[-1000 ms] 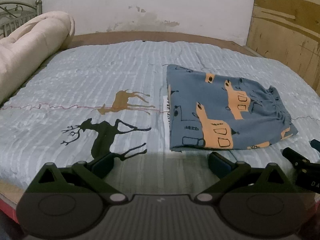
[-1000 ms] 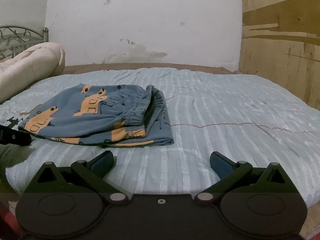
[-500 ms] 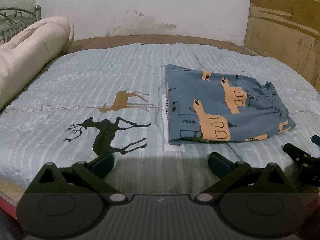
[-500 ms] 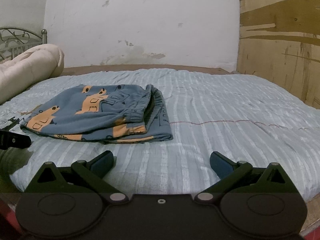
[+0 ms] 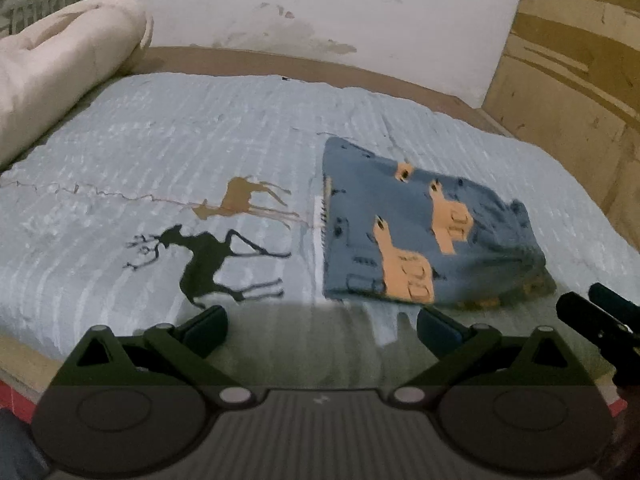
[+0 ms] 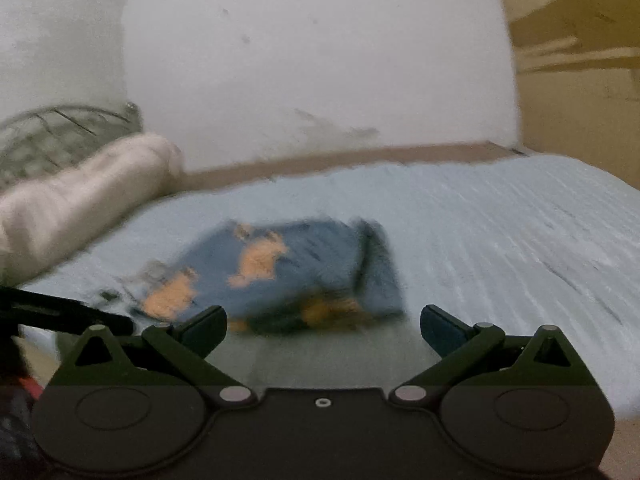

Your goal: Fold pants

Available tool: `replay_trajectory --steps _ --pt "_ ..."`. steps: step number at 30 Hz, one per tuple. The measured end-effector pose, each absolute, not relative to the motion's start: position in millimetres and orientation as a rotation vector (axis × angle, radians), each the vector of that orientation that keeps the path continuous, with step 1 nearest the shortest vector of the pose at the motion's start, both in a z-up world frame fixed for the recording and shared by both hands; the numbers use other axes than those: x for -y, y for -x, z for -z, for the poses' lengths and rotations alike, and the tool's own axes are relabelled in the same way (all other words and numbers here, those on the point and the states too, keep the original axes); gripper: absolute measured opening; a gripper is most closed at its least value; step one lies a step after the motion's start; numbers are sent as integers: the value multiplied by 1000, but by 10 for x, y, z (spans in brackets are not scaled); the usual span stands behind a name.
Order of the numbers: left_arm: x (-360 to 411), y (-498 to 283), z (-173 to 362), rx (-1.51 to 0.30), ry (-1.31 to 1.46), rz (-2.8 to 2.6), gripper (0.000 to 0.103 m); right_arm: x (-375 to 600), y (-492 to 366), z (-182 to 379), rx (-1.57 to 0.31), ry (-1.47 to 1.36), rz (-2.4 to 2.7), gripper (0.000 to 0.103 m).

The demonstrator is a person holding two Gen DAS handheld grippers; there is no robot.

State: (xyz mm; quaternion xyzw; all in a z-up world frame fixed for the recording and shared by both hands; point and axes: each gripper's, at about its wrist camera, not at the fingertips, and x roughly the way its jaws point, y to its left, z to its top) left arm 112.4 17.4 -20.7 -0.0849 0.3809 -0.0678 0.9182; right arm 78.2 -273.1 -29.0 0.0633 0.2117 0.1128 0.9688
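Already folded: pants [image 5: 424,240] flat on bed [image 5: 200,140], ahead-right of left gripper [image 5: 320,322], ahead-left of right gripper [image 6: 322,322]. Both spread, empty, short of cloth.

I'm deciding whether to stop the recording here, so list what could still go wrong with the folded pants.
1. The folded pants lie near the front edge of the bed; a nudge could slide them toward that edge.
2. Both grippers, left and right, are open and empty just in front of the pants; a careless move might catch the nearest fold and undo it.
3. The right wrist view is blurred, so the waistband side cannot be checked for tidiness.
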Motion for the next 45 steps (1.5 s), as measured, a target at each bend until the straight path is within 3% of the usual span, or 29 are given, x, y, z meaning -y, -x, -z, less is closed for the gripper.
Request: replay_trajectory --steps 12,16,24,33,38,45 --pt "-384 -1276 -162 -955 319 48 102 2213 -1466 -198 -646 -85 -455 102" --pt "-434 -1089 -296 -900 300 13 102 2129 -1418 -382 -611 -69 -487 102" --pt "-465 -434 -622 -672 219 -77 102 2165 -858 -649 -344 -26 -478 102" --pt "-505 217 -1167 -655 213 -113 102 2191 -30 -840 -404 -117 -462 102" --pt "-492 -43 -1087 -692 227 -69 102 2133 8 -934 -413 -103 -501 102" --pt "-491 -799 -527 -752 272 12 102 2324 -262 -628 -476 -163 -425 102"
